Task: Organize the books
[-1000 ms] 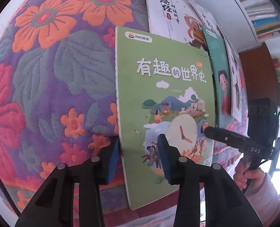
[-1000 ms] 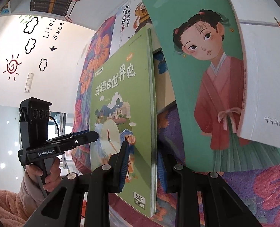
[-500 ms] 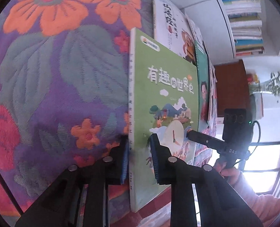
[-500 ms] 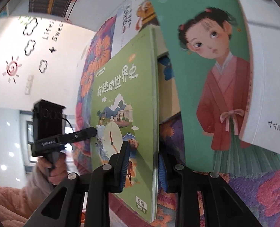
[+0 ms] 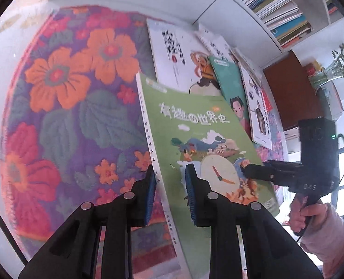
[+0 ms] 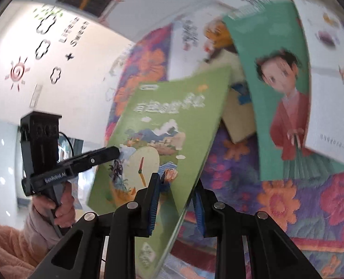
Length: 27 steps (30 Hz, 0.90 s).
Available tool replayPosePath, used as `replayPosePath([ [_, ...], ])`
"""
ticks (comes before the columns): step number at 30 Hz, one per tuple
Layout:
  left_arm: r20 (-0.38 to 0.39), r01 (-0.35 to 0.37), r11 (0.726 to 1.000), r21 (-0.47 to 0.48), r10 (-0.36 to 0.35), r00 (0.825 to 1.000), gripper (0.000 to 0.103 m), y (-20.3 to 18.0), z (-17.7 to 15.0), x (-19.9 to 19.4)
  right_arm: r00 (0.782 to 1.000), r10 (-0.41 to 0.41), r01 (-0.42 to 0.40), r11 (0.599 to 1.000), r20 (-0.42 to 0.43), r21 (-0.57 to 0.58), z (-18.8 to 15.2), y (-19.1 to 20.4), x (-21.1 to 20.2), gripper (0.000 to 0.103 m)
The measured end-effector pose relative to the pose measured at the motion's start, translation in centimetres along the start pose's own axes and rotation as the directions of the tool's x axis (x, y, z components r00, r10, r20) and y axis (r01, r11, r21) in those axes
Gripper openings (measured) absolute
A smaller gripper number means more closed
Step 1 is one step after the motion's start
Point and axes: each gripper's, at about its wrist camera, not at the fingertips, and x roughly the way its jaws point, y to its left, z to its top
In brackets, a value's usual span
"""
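A green picture book (image 5: pixel 195 125) with a clock on its cover is held by both grippers above the flowered cloth (image 5: pixel 67 107). My left gripper (image 5: pixel 169 179) is shut on its spine edge, blue pads on either side. My right gripper (image 6: pixel 176 186) is shut on the opposite long edge of the green book (image 6: pixel 172 121), which tilts up off the cloth. Each wrist view shows the other gripper: the right gripper (image 5: pixel 248 172) and the left gripper (image 6: pixel 116 151), both at the cover. Behind lie a white book (image 5: pixel 172 55) and a teal book with a girl (image 6: pixel 283 88).
More books overlap at the far right of the cloth, among them a white one (image 5: pixel 257 107). A bookshelf (image 5: pixel 276 4) full of books runs along the back wall, with a brown cabinet (image 5: pixel 290 88) beside it. A hand in a pink sleeve (image 5: pixel 311 220) holds the right gripper.
My left gripper's jaws closed onto the green book's spine. Both grippers then rose and lifted the book, which now tilts up off the cloth.
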Motion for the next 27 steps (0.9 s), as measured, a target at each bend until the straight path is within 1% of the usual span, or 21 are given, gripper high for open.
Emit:
replayPosePath([
  [1, 0.004, -0.016, 1.0, 0.008, 0.016, 1.0, 0.023, 0.1, 0.0, -0.5, 1.0, 0.004, -0.004, 1.0, 0.005, -0.017, 0.2, 0.9, -0.1, 0.026],
  [4, 0.033, -0.012, 1.0, -0.013, 0.013, 0.999, 0.023, 0.8, 0.4, -2.0, 1.0, 0.0, 0.001, 0.998, 0.008, -0.069, 0.9, 2.6, -0.1, 0.026],
  [7, 0.063, -0.032, 0.999, -0.011, 0.032, 0.998, 0.023, 1.0, 0.8, -3.0, 1.0, 0.021, -0.02, 0.995, 0.012, -0.098, 1.6, 4.1, 0.3, 0.026],
  [10, 0.089, -0.065, 0.998, -0.004, 0.065, 0.994, 0.023, 1.9, 1.2, -4.2, 1.0, 0.02, -0.02, 0.988, 0.0, -0.151, 2.5, 5.7, 1.4, 0.026],
  [12, 0.107, -0.079, 0.997, -0.016, 0.08, 0.991, 0.024, 2.9, 1.5, -5.0, 1.0, 0.027, -0.029, 0.984, -0.011, -0.173, 3.0, 6.7, 2.2, 0.026],
  [19, 0.155, -0.125, 0.989, -0.078, 0.136, 0.978, 0.024, 8.0, 1.1, -7.5, 0.997, 0.05, -0.062, 0.969, -0.054, -0.241, 5.1, 10.4, 7.0, 0.026],
  [23, 0.161, -0.15, 0.983, -0.104, 0.165, 0.973, 0.024, 10.8, 0.8, -7.9, 0.995, 0.048, -0.068, 0.963, -0.082, -0.259, 5.8, 11.8, 10.1, 0.026],
  [27, 0.147, -0.159, 0.979, -0.125, 0.177, 0.973, 0.025, 13.0, 0.6, -7.4, 0.994, 0.04, -0.067, 0.963, -0.107, -0.262, 6.0, 12.3, 12.8, 0.026],
])
